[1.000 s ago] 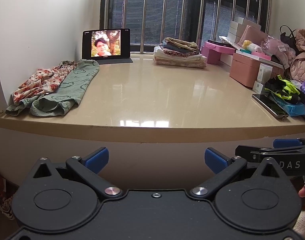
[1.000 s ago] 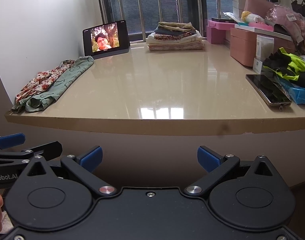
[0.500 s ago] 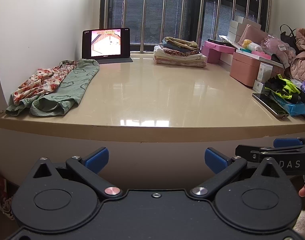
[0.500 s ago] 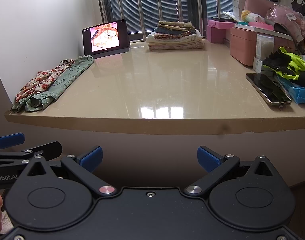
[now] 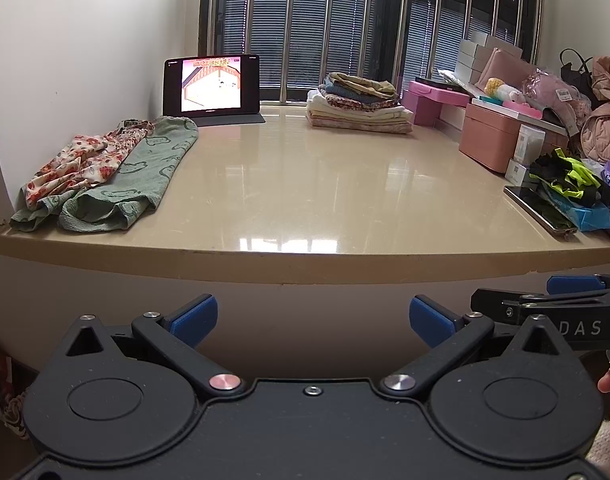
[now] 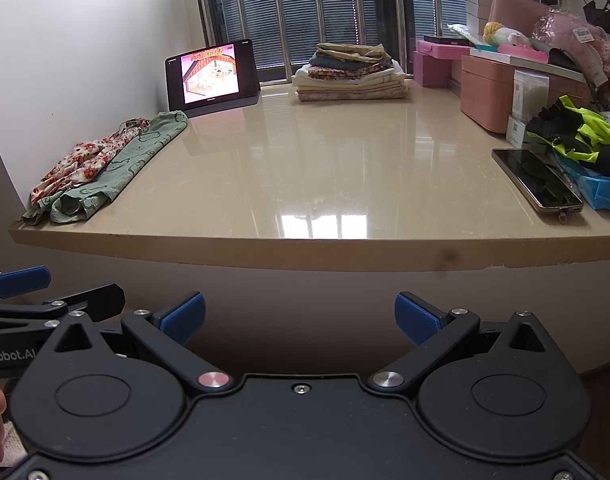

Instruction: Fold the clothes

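A green garment (image 5: 137, 176) (image 6: 117, 168) and a red floral garment (image 5: 81, 160) (image 6: 81, 158) lie unfolded along the left edge of the beige table (image 5: 305, 200) (image 6: 325, 184). A stack of folded clothes (image 5: 359, 108) (image 6: 351, 74) sits at the back. My left gripper (image 5: 312, 316) is open and empty, below and in front of the table's front edge. My right gripper (image 6: 301, 314) is open and empty, also below that edge, to the right of the left one.
A tablet (image 5: 212, 85) (image 6: 211, 76) stands at the back left, playing video. A phone (image 5: 541, 210) (image 6: 537, 182), a black and neon-yellow item (image 6: 577, 136), pink boxes (image 5: 493, 140) (image 6: 489, 92) and bags crowd the right side.
Only the picture on the tablet has changed. Both grippers have stayed still and open.
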{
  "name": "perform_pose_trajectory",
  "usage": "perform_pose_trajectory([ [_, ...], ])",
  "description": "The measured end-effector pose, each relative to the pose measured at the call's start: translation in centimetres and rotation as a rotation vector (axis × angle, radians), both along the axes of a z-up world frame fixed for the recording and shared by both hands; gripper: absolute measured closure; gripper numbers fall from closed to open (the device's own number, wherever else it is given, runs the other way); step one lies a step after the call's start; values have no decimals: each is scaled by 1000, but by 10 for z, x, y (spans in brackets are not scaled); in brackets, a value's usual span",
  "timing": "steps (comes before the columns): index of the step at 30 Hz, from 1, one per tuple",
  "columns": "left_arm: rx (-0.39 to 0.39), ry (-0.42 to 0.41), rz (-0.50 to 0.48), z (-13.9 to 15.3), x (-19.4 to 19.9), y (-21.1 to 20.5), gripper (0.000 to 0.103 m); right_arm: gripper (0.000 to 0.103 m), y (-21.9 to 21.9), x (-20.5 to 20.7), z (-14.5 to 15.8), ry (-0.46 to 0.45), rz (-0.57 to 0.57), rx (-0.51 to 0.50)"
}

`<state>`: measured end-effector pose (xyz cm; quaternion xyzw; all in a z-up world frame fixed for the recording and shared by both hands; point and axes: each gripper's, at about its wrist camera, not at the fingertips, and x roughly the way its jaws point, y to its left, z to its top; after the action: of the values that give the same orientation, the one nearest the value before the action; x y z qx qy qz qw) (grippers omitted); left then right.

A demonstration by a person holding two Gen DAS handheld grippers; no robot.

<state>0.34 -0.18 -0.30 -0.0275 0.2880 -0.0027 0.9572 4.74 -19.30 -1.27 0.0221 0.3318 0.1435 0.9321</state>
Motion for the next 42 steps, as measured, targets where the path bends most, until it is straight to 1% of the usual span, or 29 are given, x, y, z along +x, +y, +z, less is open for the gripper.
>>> perform_pose_trajectory([
  [6, -8, 7, -2, -1, 1, 1, 0, 1, 1, 0, 0, 2, 2, -2],
  [12, -32, 34, -17, -4, 4, 4, 0, 1, 1, 1, -2, 8, 5, 3],
  [32, -34, 83, -21, -15, 10, 3, 0, 1, 2, 7, -14, 55, 3, 8],
  [42, -30, 86, -19, -15, 9, 2, 0, 1, 3, 9, -15, 60, 0, 7],
])
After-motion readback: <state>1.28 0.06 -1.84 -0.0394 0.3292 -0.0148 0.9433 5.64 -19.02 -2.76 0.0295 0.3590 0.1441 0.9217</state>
